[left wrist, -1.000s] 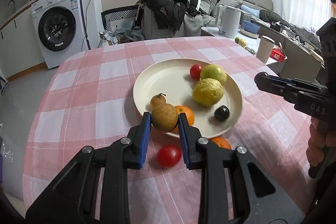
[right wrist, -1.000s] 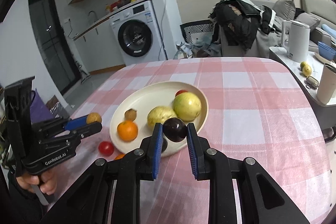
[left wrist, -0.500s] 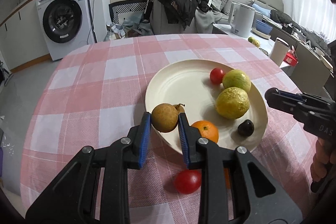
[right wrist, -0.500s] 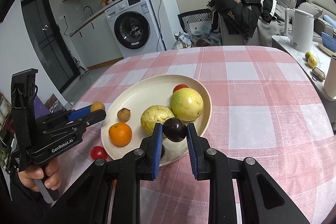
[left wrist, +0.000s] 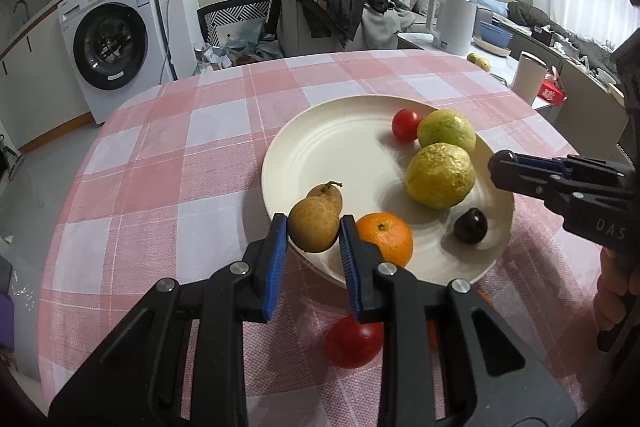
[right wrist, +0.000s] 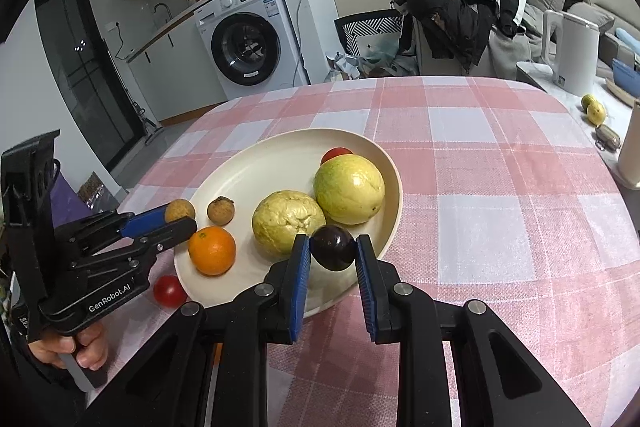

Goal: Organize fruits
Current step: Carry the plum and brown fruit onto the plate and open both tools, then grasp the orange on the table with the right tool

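1. Right, the left gripper (left wrist: 313,227) has its jaws clenched on a brown longan (left wrist: 314,229), held at the near-left rim of the cream plate (left wrist: 320,155).
2. Over on the other side, the right gripper (right wrist: 333,249) is grasping a dark plum (right wrist: 333,247), poised above the plate's near edge.
3. On the plate sit 2 yellow-green guavas (right wrist: 349,189), 1 wrinkled and 1 smooth, touching each other, with a cherry tomato (left wrist: 406,124) tucked just behind the smooth 1.
4. An orange (left wrist: 385,244) rests at the near rim, just beside the held longan, and a second longan (right wrist: 220,211) lies right behind it.
5. Off the plate, a red tomato (left wrist: 353,342) waits on the pink checked table (left wrist: 160,167), close under the left gripper.
6. A hand (right wrist: 82,345) grips the left tool's handle at the table edge.
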The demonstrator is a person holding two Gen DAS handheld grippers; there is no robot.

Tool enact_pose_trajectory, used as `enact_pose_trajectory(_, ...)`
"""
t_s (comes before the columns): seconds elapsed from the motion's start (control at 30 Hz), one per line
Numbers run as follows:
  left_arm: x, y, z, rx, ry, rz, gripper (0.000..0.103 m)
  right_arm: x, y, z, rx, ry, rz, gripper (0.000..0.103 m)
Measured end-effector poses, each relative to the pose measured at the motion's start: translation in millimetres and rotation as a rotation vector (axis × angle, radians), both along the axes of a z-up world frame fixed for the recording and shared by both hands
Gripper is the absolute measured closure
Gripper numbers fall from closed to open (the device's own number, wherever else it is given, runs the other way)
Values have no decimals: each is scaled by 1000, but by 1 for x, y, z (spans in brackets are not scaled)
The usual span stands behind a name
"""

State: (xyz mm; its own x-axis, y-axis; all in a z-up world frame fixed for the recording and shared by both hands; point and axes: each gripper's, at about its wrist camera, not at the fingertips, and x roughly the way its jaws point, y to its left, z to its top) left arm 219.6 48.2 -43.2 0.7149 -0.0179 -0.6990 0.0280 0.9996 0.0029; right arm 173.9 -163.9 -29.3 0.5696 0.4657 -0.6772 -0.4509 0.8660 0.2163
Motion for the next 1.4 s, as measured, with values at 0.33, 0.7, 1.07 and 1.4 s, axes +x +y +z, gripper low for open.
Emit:
enact_pose_trajectory(0.33, -3, -2, 1, 21, 8, 11, 79, 1, 6, -3, -26, -2, 5, 68)
enact_pose_trajectory(0.7, -55, 5, 28, -14, -82, 53, 12, -30, -9, 17, -60, -79, -14, 2)
enact_pose_trajectory(1.07, -89, 18, 28, -4, -55, 108, 0, -47, 11, 6, -172, -12, 61, 0)
enact_pose_trajectory(1.4, -85, 28, 25, -30, -44, 127, 0, -57, 36, -17, -222, 48, 138, 0)
